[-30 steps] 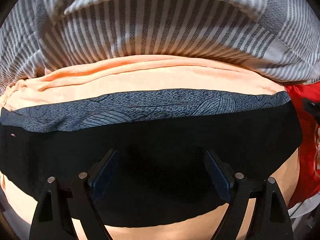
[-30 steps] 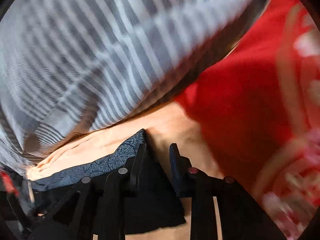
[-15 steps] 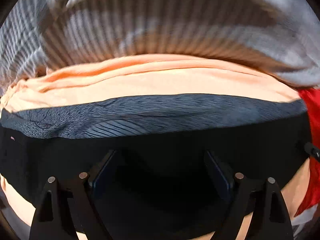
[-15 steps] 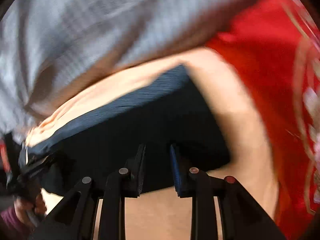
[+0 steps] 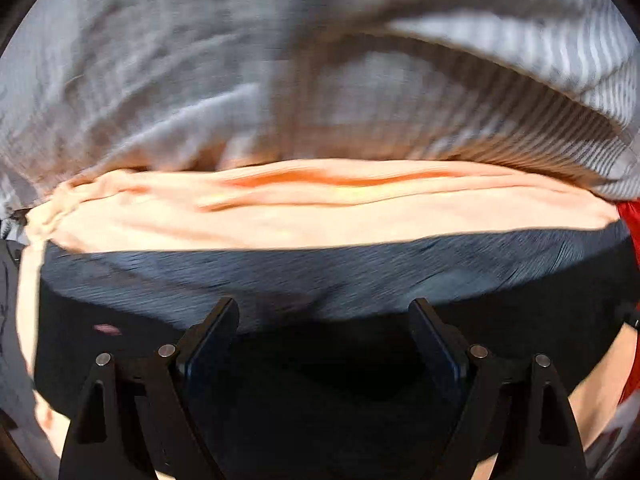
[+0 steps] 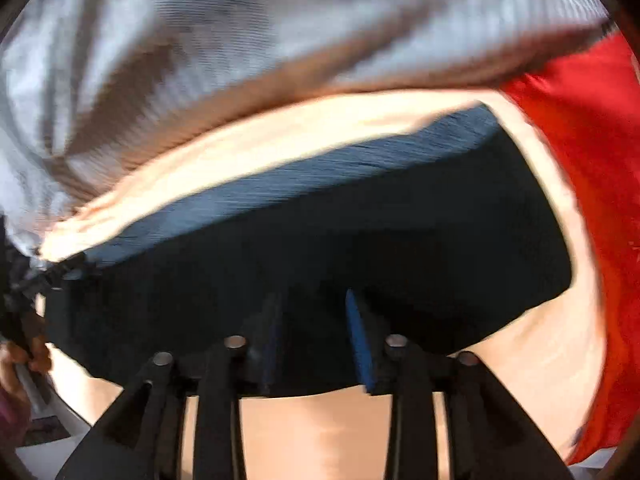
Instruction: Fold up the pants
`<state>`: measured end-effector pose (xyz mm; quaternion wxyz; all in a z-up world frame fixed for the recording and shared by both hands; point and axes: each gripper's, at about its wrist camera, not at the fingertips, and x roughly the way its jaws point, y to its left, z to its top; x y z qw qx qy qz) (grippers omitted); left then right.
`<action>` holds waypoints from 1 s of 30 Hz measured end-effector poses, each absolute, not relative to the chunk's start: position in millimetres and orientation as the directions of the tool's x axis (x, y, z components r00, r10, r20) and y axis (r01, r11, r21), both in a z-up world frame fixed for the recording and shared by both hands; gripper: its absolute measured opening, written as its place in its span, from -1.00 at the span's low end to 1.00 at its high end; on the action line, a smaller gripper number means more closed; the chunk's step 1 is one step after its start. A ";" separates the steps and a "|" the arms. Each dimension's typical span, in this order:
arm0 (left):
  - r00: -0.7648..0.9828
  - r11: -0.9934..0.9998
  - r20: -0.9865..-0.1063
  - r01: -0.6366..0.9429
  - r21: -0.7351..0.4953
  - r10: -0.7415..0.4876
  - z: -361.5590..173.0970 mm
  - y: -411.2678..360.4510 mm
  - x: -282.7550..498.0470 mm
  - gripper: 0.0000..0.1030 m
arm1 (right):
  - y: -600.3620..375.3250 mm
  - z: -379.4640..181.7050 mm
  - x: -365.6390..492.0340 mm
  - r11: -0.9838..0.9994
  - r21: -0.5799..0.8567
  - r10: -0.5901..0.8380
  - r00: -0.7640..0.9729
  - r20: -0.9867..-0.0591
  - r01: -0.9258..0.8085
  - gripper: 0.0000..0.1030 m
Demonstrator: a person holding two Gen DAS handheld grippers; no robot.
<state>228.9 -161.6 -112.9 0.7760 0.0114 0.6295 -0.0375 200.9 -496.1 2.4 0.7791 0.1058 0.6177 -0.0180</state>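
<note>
Peach-coloured cloth (image 5: 168, 224) covered the working surface, with grey striped fabric (image 5: 240, 80) heaped beyond it and a red cloth (image 6: 580, 152) off to the right-hand side of the right jaws. Nothing more of the room showed; both views were blurred.

Pants (image 6: 320, 248), dark with a patterned blue-grey band (image 5: 320, 272) along the far edge, lay flat on the peach cloth as a compact rectangle, directly below and ahead of both sets of jaws.

Left gripper (image 5: 324, 320): jaws spread wide over the dark cloth, nothing pinched between them that I could see.

Right gripper (image 6: 316, 308): jaws had just been opening, now parted, the near edge of the pants lying under the gap; pads did not seem to press on it.

Judgement: the fold looked mostly made, since the garment sat as a neat block with straight edges. Perhaps one more fold or a smoothing pass was left; layers could not be counted.
</note>
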 end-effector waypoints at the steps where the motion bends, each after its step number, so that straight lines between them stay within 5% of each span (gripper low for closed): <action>1: 0.211 0.997 -0.976 0.071 -0.029 -0.044 -107.3 -140.6 224.1 0.70 | -474.3 6.5 201.6 0.979 0.166 0.133 0.249 -0.959 0.121 0.06; 2: 0.218 0.998 -0.975 0.064 -0.026 -0.040 -101.8 -118.6 220.8 0.70 | -452.1 8.4 203.4 0.980 0.185 0.161 0.251 -0.955 0.076 0.20; 7: 0.249 1.000 -0.968 -0.013 -0.011 -0.008 -83.6 3.0 238.4 0.70 | -301.0 -2.3 229.0 0.953 0.236 0.272 0.193 -0.943 -0.190 0.21; 14: 0.211 0.985 -0.973 -0.120 -0.124 -0.096 -98.2 126.1 276.4 0.70 | -202.2 -32.2 264.2 0.901 0.341 0.380 0.111 -0.918 -0.267 0.21; 19: 0.126 0.958 -0.956 -0.083 -0.276 -0.264 -127.3 144.5 285.3 0.70 | -168.5 -40.0 255.6 0.896 0.340 0.371 0.062 -0.926 -0.287 0.21; 30: 0.045 0.961 -0.961 -0.026 -0.275 -0.274 -163.9 172.7 297.1 0.70 | -144.6 -40.7 261.4 0.899 0.296 0.333 0.064 -0.941 -0.323 0.21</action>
